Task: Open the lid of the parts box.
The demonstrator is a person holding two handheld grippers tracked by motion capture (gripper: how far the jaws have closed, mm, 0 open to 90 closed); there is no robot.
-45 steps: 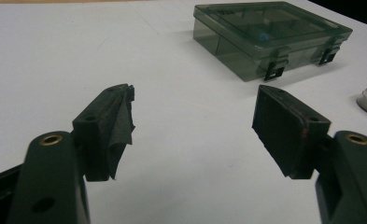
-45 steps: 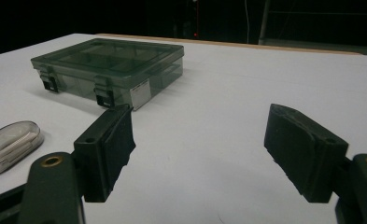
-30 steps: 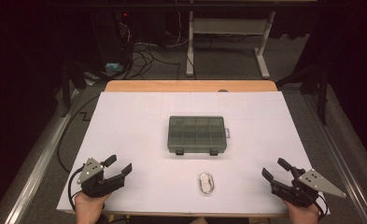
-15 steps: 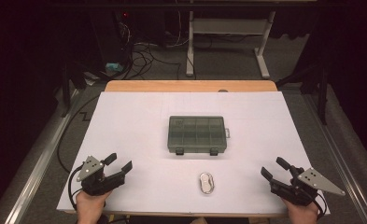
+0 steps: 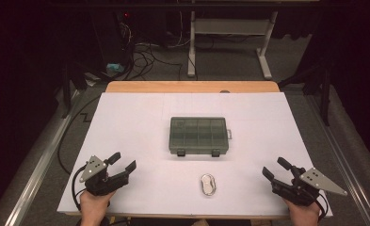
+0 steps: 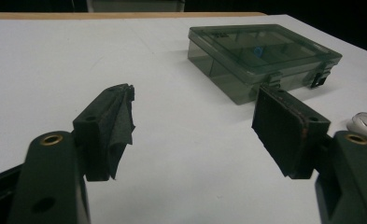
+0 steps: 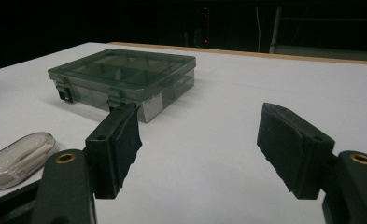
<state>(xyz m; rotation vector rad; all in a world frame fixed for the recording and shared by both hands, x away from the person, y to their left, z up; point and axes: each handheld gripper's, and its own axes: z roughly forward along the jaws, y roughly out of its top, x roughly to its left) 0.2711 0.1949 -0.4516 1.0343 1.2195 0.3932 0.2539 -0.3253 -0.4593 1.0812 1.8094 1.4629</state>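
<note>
A dark green see-through compartment box [image 5: 199,136] lies shut in the middle of the white table, its two latches toward me. In front of it lies a small clear oval case [image 5: 209,185] with something white inside. My left gripper [image 5: 123,163] rests open near the front left edge, jaws empty and pointing toward the box [image 6: 260,56]. The oval case [image 6: 365,123] peeks in at the right of the left gripper view. My right gripper [image 5: 276,168] stands open at the front right, nothing between its jaws; the box [image 7: 125,77] and the oval case [image 7: 18,158] lie ahead of it to the left.
The table [image 5: 140,117] is covered in white paper, with a wooden strip [image 5: 192,86] along its far edge. Behind it are cables on the floor [image 5: 145,61] and a white desk frame [image 5: 229,33]. Metal rails run along both sides.
Both grippers stay at the front corners, shifting only slightly. Box and oval case have not moved.
</note>
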